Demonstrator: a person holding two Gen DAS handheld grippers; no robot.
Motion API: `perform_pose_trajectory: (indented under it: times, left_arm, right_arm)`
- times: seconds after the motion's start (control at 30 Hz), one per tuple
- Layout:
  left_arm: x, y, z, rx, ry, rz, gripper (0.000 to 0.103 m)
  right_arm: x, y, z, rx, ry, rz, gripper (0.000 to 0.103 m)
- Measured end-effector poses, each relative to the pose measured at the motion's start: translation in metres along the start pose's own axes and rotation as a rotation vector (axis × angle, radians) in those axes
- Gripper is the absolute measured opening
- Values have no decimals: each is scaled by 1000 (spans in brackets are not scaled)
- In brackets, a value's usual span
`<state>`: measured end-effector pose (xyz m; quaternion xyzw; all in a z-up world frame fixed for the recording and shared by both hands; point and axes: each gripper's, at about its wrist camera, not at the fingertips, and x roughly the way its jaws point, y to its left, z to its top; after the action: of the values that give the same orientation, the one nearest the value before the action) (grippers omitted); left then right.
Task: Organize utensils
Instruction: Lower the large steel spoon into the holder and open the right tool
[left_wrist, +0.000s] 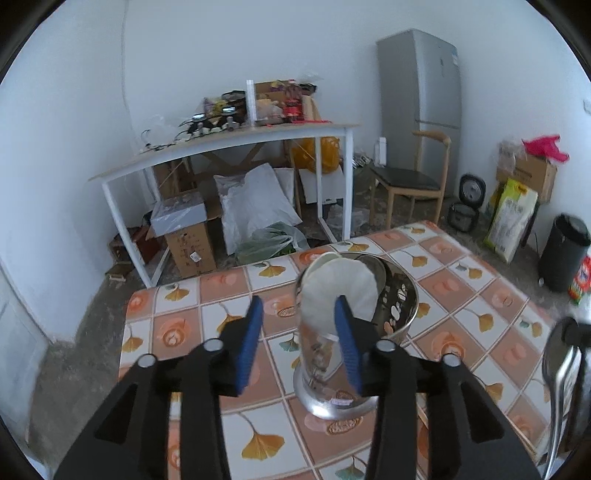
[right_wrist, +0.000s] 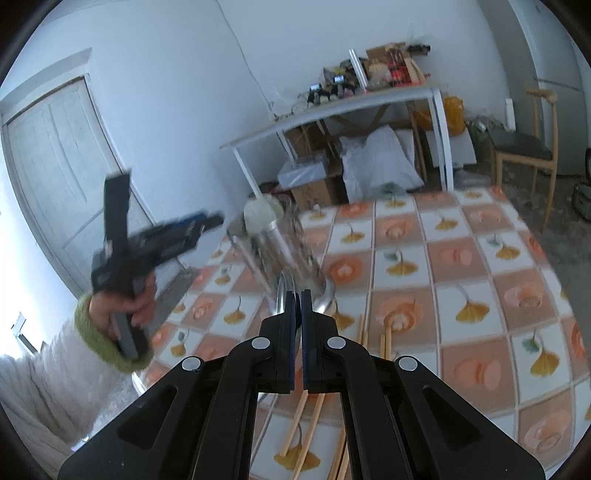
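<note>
You are in a home's kitchen-dining room: a refrigerator (left_wrist: 421, 107), a wooden chair (left_wrist: 410, 181), a rice cooker (left_wrist: 466, 216) on the floor, a tablecloth-covered table (left_wrist: 480, 295), stacked cardboard boxes (left_wrist: 188, 240).

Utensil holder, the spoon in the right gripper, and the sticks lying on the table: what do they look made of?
Utensil holder: polished metal, likely stainless steel; it mirrors the tablecloth and has cut-out holes.
Spoon: shiny metal too, with bright reflections along the bowl and handle.
Sticks: pale tan and matte, probably wood or bamboo chopsticks; blur leaves it open.
</note>
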<state>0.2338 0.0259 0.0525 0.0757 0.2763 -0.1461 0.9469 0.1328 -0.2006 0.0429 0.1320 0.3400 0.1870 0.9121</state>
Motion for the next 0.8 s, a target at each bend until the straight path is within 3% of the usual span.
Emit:
perform_pose_trajectory:
  times: [0.23,0.47,0.67,0.8]
  left_arm:
    - [-32,22,-33,-117,20,24,67]
    - [-49,31,-78,-175,88,50,74]
    - [-60,40,-98,-200,107,70,75]
    - [-64,47,-101,-205,106,89,75]
  right_arm:
    - [-22,14,76,-74,-199,18,1]
    - [-5,39,144,-156,-376,-13,1]
    - [51,44,160,-227,-388,-48,1]
    - [83,49,150,-290,-356,-98,1]
